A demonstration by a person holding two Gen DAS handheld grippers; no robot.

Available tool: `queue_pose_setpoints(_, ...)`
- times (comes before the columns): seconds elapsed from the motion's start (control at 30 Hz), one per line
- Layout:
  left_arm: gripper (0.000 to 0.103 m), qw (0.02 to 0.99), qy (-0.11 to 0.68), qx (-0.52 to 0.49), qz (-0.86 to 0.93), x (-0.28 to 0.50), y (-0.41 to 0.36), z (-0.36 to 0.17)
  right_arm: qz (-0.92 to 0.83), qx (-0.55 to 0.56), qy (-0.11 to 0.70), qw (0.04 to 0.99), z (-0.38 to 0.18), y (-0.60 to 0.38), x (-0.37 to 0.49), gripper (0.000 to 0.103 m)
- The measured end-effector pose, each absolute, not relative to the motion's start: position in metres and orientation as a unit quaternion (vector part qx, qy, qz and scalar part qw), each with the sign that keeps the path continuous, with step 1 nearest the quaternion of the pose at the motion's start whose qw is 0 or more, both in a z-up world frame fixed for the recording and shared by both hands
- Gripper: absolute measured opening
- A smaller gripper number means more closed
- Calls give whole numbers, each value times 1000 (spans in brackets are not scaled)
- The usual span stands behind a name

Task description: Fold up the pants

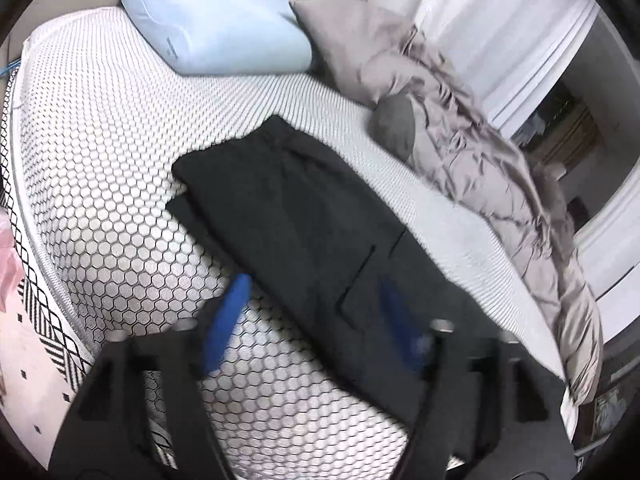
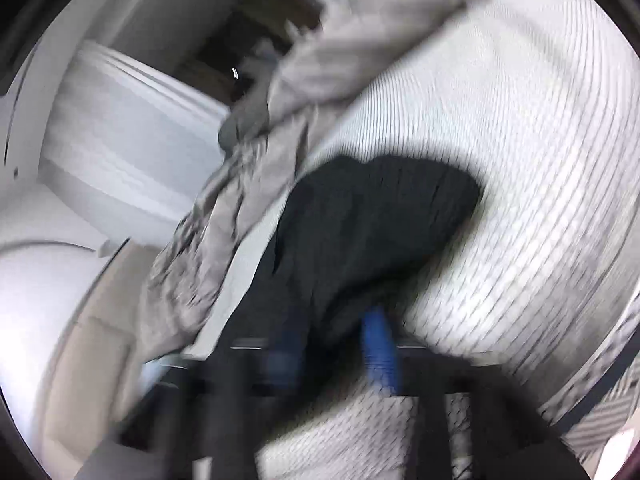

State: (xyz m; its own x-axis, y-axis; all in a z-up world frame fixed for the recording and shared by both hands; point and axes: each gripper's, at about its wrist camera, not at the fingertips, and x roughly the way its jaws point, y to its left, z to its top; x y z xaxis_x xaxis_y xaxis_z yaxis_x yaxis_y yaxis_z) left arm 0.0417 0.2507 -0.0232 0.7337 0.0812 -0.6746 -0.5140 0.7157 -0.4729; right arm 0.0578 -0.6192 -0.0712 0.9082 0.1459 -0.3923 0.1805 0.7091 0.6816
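The left gripper [image 1: 312, 316] stands with its jaws apart and nothing between them, its left blue finger [image 1: 226, 320] over the honeycomb mattress [image 1: 100, 160], its right one over the dark pants [image 1: 288, 208]. The pants lie folded, their long axis running away from this gripper toward the pale blue pillow [image 1: 216, 32]. Right of the pants, the right gripper [image 2: 332, 344] (badly blurred) also looks released, the pants [image 2: 368, 216] lying just ahead of its fingers, beside a grey duvet [image 2: 224, 216]. Both hands seem about equally near.

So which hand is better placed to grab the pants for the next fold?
Left, probably. Its tool is open and straddles the pants' near edge in a sharp view; the right tool also looks open, but its view is blurred.
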Motion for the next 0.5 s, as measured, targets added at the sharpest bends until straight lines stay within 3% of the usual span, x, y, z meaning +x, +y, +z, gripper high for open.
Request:
queue_pose_setpoints(0.17,88,887,321,-277,181,40,228,1,-36,316,177,931,-47,-608,57,83)
queue_pose_setpoints(0.23,102,903,303,-252,171,40,214,11,-37,276,161,947,-29,-594,58,99)
queue_pose_setpoints(0.27,102,912,295,-239,156,41,203,14,-30,255,159,953,-20,-586,62,103)
queue_pose_setpoints(0.4,102,928,291,-208,103,55,160,9,27,159,213,964,-3,-535,89,103)
queue_pose_setpoints(0.5,102,921,337,-189,43,73,118,6,62,102,269,956,-8,-490,115,103)
